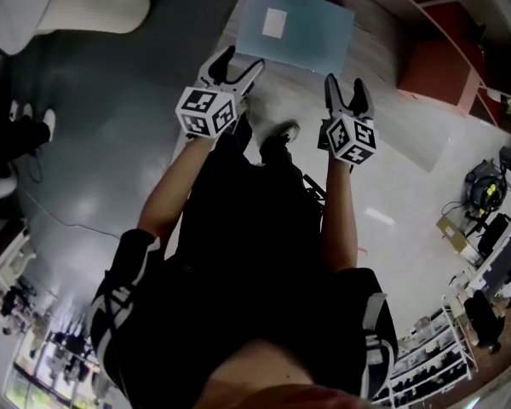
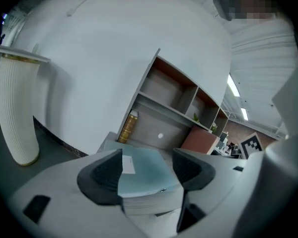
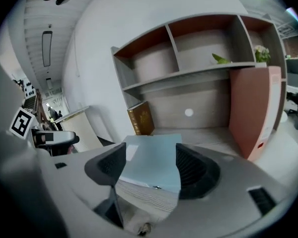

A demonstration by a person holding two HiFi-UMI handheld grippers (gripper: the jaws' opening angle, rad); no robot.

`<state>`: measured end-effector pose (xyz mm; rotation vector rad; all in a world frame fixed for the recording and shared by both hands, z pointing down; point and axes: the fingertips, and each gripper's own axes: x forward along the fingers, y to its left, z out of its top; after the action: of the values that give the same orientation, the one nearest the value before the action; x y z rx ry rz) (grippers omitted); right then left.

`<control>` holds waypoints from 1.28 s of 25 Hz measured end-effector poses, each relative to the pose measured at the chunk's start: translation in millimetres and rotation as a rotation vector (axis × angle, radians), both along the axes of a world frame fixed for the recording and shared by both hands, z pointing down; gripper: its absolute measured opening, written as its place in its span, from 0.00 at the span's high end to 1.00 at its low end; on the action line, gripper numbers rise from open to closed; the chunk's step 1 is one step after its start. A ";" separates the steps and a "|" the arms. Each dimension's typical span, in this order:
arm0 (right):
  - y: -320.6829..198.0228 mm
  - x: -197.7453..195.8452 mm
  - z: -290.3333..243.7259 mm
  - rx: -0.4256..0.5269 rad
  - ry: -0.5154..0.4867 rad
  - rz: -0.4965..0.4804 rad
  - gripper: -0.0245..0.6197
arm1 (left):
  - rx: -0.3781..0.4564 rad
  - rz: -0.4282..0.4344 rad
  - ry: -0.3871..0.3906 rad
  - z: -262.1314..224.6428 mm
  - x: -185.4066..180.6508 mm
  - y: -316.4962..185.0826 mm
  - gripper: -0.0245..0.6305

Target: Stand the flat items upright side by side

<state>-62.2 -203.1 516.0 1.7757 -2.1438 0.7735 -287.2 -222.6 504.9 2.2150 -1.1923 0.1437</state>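
Edges first. The light blue book [image 1: 298,25] lies flat at the top centre of the head view, its near edge turned towards my two tools and a white label [image 1: 275,24] on its cover. Grey floor [image 1: 111,126] runs down the left of that frame.

In the right gripper view, the bottom bay of the shelf unit [image 3: 188,73] stands open behind the book. A brown book [image 3: 141,119] is upright at the bay's left end, and the rest of the bay floor to its right is bare. A salmon panel [image 3: 253,113] closes off the right side. One shelf up, at the right, is a small green plant [image 3: 221,58].

In the left gripper view, a white ribbed pedestal [image 2: 17,113] stands at the far left, well apart from the book.

Hands now. Both forearms reach forward and down, marker cubes on top. The left gripper [image 1: 237,65] sits just short of the book's near left corner. The right gripper [image 1: 347,92] is lower in the frame, a little further from the near edge.

Both tools have their jaws spread wide. In each gripper view the blue book shows in the gap between the dark pads [image 2: 107,175], but I see neither pad pressing on it. Nothing is gripped.
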 end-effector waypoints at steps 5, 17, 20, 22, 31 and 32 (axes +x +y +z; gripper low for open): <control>-10.9 8.2 68.8 -0.134 -0.054 0.008 0.45 | -0.153 -0.001 -0.023 77.5 -11.4 -8.9 0.48; -26.0 16.4 168.8 -0.287 -0.075 0.057 0.43 | -0.294 0.109 -0.018 178.1 -17.5 -30.0 0.47; -25.8 12.5 171.5 -0.278 -0.107 0.085 0.43 | -0.300 0.155 -0.007 185.7 -16.8 -31.6 0.47; -25.7 11.3 165.8 -0.268 -0.135 0.115 0.43 | -0.296 0.182 -0.012 187.6 -18.6 -32.1 0.47; 13.6 35.7 145.9 -0.249 -0.132 0.177 0.43 | -0.281 0.318 -0.063 173.4 9.6 -11.3 0.47; 23.5 42.6 143.6 -0.248 -0.132 0.184 0.43 | -0.277 0.335 -0.064 170.5 17.0 -4.8 0.47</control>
<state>-19.5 -179.5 659.6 1.8499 -1.8787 1.1774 -270.2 -227.3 675.4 2.1543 -0.7699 0.4883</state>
